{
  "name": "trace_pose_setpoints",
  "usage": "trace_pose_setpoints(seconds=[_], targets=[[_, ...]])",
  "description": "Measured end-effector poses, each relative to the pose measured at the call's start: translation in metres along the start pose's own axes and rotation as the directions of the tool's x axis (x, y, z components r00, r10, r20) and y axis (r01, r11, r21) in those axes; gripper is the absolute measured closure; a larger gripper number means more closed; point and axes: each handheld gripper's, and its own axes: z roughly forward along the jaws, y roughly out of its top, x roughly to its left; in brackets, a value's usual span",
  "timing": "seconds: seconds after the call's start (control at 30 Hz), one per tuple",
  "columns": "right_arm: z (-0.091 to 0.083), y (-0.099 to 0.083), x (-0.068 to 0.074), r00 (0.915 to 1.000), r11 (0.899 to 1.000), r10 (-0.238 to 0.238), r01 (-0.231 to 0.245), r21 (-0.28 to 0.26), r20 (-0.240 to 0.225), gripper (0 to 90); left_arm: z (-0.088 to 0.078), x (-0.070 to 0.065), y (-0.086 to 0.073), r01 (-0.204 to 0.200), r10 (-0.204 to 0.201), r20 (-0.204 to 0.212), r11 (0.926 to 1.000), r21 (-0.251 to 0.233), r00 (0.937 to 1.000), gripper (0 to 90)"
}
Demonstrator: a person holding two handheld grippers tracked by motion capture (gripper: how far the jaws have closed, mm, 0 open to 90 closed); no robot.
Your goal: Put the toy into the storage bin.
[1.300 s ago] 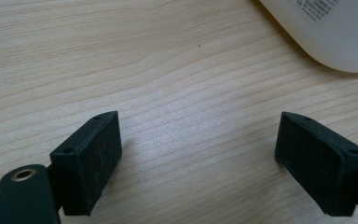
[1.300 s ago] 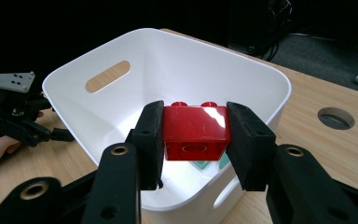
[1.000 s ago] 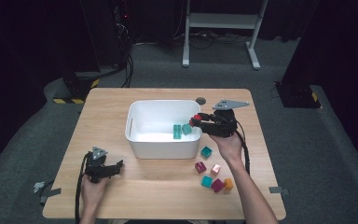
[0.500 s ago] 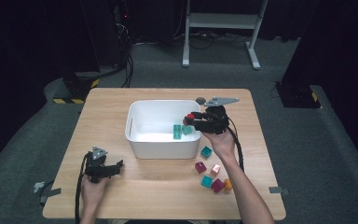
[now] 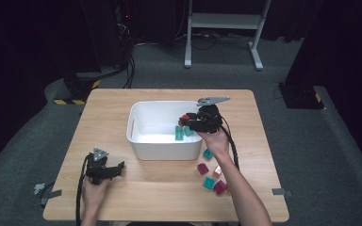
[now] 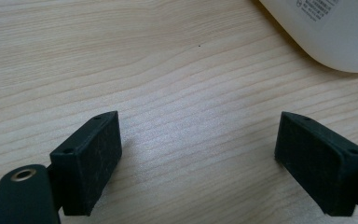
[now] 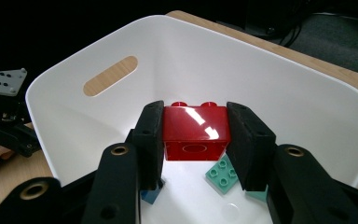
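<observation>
1. Now I have the right gripper (image 7: pixel 195 135) clenched on the red brick (image 7: pixel 196 132), its pads pressing the brick's two side faces, studs pointing away from the camera
2. From the high view, that gripper (image 5: pixel 185 119) hangs over the right part of the white bin (image 5: pixel 136 126), inside its rim, so the brick is above the bin floor and not yet resting on it
3. To do this well I would lower a little before letting go, and aim for bare floor, clear of the teal bricks (image 7: pixel 221 174) lying just below
4. I would open the jaws fully, then lift straight out past the wall
5. My left gripper (image 6: pixel 212 158) sits released on the table (image 6: pixel 177 70), jaws wide apart with nothing between them, near the bin's outer corner
</observation>
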Motion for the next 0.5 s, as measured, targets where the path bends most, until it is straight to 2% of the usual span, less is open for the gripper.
trace_pose_setpoints(seconds=[0.5], targets=[[0.022,0.007,0.005,0.9999,0.998,-0.014,0.015,0.061,-0.004,58.8,0.0,0.0,0.0,0.0,0.0,0.0,1.0,0.001,1.0,14.6]])
